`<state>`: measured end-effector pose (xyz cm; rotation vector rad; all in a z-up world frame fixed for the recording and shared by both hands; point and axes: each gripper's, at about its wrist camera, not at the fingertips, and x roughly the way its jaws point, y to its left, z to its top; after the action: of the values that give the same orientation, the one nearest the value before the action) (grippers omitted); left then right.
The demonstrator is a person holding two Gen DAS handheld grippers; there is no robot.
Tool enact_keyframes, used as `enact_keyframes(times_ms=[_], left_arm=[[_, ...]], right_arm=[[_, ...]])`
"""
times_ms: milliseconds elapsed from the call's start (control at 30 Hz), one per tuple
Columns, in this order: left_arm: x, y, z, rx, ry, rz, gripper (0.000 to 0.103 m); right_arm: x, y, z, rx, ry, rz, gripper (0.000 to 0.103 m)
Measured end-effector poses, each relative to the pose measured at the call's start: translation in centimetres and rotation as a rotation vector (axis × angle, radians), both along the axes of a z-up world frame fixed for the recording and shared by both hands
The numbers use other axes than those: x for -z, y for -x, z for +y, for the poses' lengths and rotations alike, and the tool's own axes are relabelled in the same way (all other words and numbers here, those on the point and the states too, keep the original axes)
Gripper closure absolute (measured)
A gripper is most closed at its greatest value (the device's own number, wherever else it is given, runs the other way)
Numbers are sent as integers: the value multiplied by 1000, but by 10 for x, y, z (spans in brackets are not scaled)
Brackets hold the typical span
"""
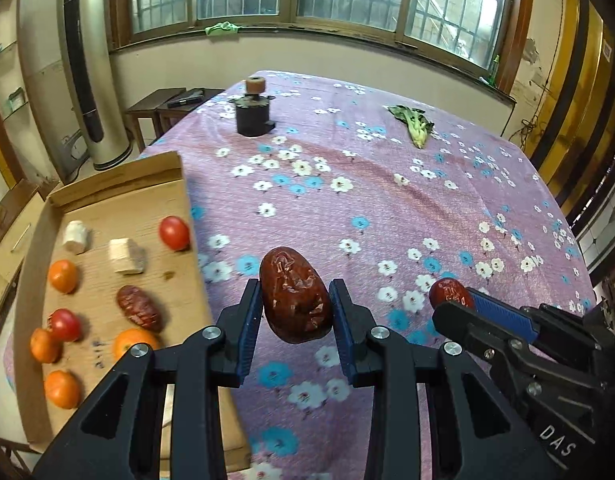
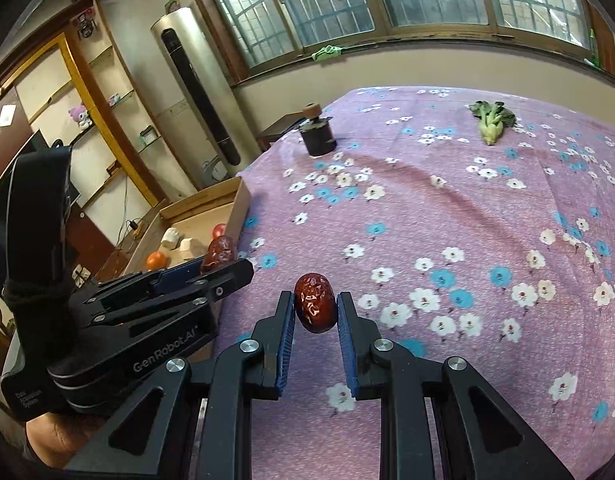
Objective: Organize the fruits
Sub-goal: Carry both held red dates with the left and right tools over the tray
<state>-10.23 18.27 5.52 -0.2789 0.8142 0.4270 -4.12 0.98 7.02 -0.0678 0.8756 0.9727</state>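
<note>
My left gripper [image 1: 295, 300] is shut on a large red date [image 1: 296, 295] and holds it above the flowered tablecloth, just right of a cardboard box [image 1: 175, 172]. My right gripper [image 2: 316, 308] is shut on a smaller red date [image 2: 315, 307]; it shows at the right of the left wrist view with its date [image 1: 451, 293]. The left gripper also shows in the right wrist view [image 2: 223, 264] with its date [image 2: 220, 251]. The box holds a date [image 1: 140, 308], tomatoes [image 1: 174, 233], oranges [image 1: 63, 276] and white chunks [image 1: 125, 257].
A leafy green vegetable [image 1: 413, 124] lies at the far right of the table. A dark cylinder with a brown knob [image 1: 253, 114] stands at the far left. A small white bit [image 1: 400, 179] lies mid-table. The purple flowered cloth [image 1: 387, 208] covers the table.
</note>
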Motion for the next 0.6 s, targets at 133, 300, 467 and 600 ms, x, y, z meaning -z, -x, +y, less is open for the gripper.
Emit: enact_keyframes(times_ms=[133,300,467,600], left_arm=[[-1,13,9,-17,-1,-8,72],[-1,25,16,-33,-1,-13,72],[1,35,22,-47,2,-16,72],[1,43,26,-57,-1,-18,72]], right_arm=[[-3,9,9,-19,1,-10,82],[-6,19,20,-42,5,-17,82],[-6,25,29,-63,7,-20,82],[-6,31,34,-78,9,-22,82]])
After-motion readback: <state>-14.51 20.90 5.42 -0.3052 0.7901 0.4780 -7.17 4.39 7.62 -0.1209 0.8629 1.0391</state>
